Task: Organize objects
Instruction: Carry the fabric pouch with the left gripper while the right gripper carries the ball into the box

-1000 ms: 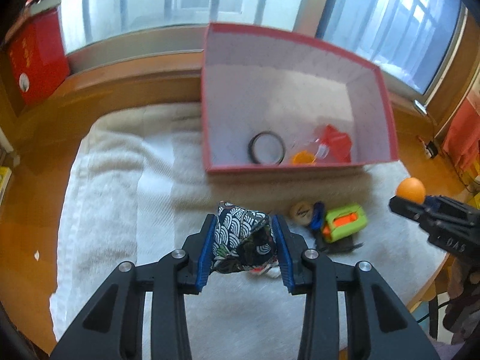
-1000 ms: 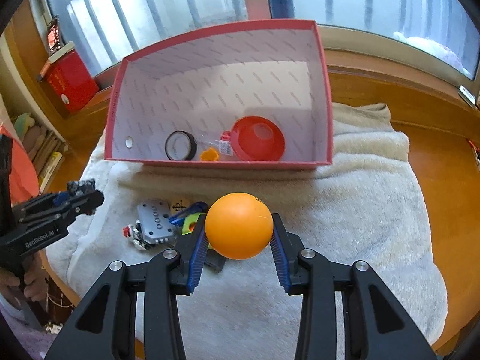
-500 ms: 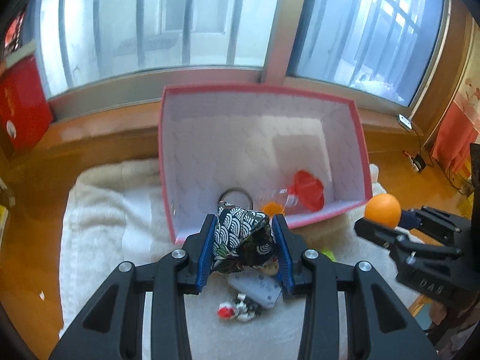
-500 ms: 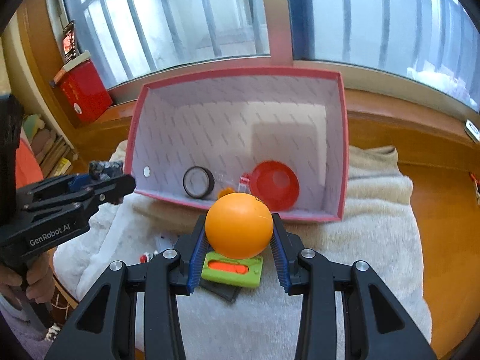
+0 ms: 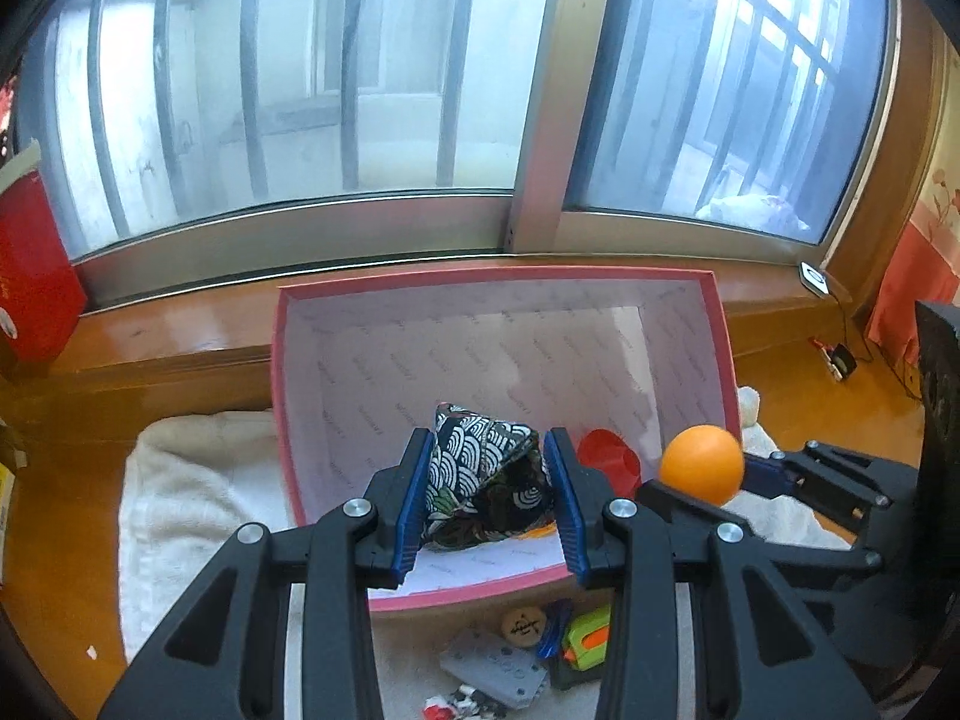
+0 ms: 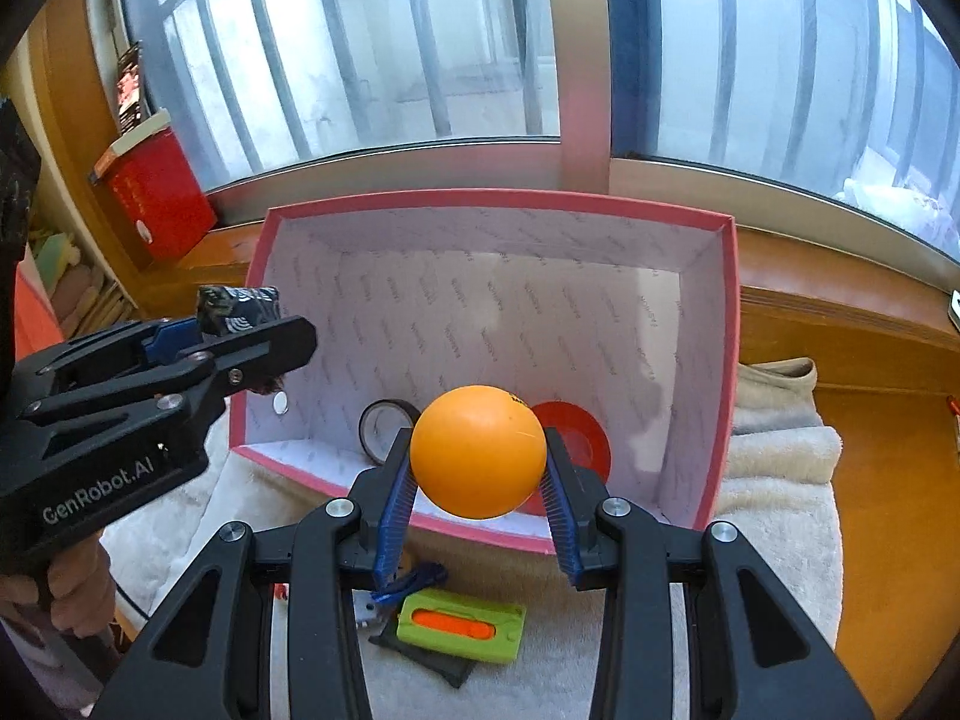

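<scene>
My left gripper is shut on a wave-patterned fabric pouch, held above the near part of the pink box. In the right wrist view the same pouch hangs over the box's left wall. My right gripper is shut on an orange ball, above the box's near wall; the left wrist view shows that ball at the box's right wall. Inside the box lie a red funnel and a black tape ring.
A white towel covers the wooden sill under the box. In front of the box lie a green-and-orange block, a grey remote, a wooden disc and a blue clip. A red carton stands at the window, left.
Both grippers rose and moved forward from the towel to above the box, each keeping its hold. The box now fills the middle of both views.
</scene>
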Tool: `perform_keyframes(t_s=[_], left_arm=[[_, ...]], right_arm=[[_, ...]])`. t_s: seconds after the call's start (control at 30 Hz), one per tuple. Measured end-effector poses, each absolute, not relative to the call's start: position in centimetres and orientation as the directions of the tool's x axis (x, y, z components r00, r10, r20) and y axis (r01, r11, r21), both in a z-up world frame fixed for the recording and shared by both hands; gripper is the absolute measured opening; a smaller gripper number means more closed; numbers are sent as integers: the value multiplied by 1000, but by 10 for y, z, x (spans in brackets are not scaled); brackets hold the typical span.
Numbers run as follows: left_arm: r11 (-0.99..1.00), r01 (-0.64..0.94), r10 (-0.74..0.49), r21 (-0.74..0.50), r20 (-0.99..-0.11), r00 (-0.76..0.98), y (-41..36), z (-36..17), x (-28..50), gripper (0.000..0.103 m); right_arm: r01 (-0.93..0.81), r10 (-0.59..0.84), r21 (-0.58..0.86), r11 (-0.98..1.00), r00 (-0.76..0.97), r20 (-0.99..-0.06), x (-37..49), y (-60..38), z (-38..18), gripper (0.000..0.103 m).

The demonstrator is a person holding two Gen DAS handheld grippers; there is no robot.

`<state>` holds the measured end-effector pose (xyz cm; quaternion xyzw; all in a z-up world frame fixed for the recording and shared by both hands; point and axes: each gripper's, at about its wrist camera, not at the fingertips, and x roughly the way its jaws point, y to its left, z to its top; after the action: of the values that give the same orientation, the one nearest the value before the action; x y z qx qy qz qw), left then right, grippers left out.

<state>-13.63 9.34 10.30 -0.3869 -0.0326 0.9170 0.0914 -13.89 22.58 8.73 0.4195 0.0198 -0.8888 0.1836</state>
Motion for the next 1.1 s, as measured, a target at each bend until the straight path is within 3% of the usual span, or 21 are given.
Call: perform_keyframes(t_s=[1.1], left_arm=[[-981,-166,182,-98,-763,-620,101,41,-212,37]], right_arm=[[329,-236,67,-942,-505,-830,-213,217,18,40]])
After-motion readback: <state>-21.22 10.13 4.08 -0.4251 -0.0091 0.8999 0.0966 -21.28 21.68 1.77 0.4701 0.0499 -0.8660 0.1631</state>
